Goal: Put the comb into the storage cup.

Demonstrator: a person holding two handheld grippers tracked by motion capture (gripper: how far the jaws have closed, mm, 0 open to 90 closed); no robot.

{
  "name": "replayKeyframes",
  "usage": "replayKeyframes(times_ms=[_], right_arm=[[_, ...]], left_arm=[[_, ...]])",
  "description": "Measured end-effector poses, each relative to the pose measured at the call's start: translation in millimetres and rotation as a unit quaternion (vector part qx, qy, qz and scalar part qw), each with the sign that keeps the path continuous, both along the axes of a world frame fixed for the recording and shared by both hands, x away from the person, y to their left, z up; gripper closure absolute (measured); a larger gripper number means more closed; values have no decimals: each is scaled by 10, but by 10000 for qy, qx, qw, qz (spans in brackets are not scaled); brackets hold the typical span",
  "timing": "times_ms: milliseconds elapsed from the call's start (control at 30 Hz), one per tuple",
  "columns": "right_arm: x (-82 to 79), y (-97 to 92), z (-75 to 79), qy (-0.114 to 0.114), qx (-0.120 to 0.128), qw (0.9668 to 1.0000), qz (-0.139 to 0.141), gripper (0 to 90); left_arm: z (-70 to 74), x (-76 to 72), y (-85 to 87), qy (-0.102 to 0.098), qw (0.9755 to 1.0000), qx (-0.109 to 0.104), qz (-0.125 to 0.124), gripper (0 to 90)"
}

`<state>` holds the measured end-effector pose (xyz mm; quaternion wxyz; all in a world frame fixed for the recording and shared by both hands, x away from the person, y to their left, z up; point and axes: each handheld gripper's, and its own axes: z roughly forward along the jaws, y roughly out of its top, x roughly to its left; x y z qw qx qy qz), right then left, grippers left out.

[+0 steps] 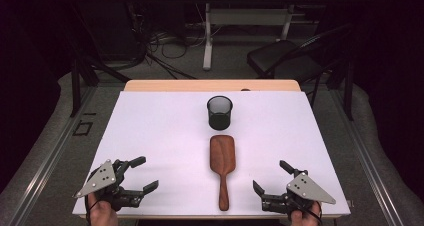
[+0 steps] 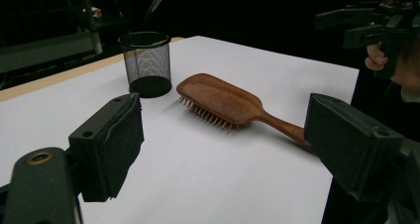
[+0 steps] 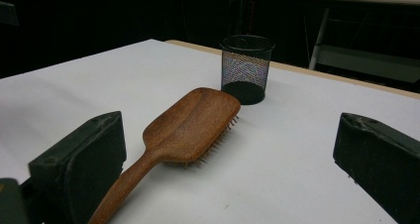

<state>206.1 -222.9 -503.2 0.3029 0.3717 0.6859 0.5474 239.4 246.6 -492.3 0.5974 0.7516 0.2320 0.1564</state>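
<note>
Lying bristles-down at the middle of the white table (image 1: 165, 136): a wooden hairbrush (image 1: 222, 156), paddle end toward the far side, handle toward the near edge. Just beyond the paddle, close to it but not touching, a black mesh cup (image 1: 220, 112), standing upright. Seen from the left gripper view, the hairbrush (image 2: 223, 102) resting on its bristles, with the mesh cup (image 2: 147, 63) behind it. Seen from the right gripper view, the hairbrush (image 3: 185, 132) running from lower left toward the mesh cup (image 3: 246, 68).

At the near left corner, held in a hand (image 1: 102, 213), the left gripper (image 1: 144, 174), jaws spread wide apart with nothing between them, angled toward the table's middle. At the near right corner, held in the other hand (image 1: 303, 217), the right gripper (image 1: 271, 176), jaws likewise spread wide and clamped on nothing. Both well apart from the hairbrush, one on each side of the handle. Beyond the table, in shadow: a dark folding chair (image 1: 285, 56), a tangle of cables (image 1: 160, 48) on the floor and the white legs of another table (image 1: 207, 36).
</note>
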Motion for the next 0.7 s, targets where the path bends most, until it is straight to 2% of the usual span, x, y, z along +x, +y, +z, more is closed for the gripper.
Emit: replayKeyframes(times_ms=[67,100,133,167,300,433,600,700], right_arm=[[8,9,-14,39,-18,10000,-29,0],[17,13,-20,60,-53,10000,-31,0],[23,19,-27,95,-28,10000,-5,0],[28,22,-30,113,-18,9999,5,0],[37,48,-37,77,-105,9999,36,0],[76,125,-50,214,-178,9995,125,0],[118,202,-94,507,-253,9983,163,0],[131,257,-105,590,-342,9975,188,25]], left_arm=[[-1,8,1,10,10000,1,-10,159],[-10,34,-10,104,9999,2,-10,159],[-10,34,-10,104,9999,2,-10,160],[-17,40,-21,143,9998,38,102,159],[-27,49,-32,168,9997,40,156,159],[-26,53,-47,239,9993,197,194,160],[-25,47,-39,228,9992,188,270,160],[-38,44,-40,231,9988,210,373,160]])
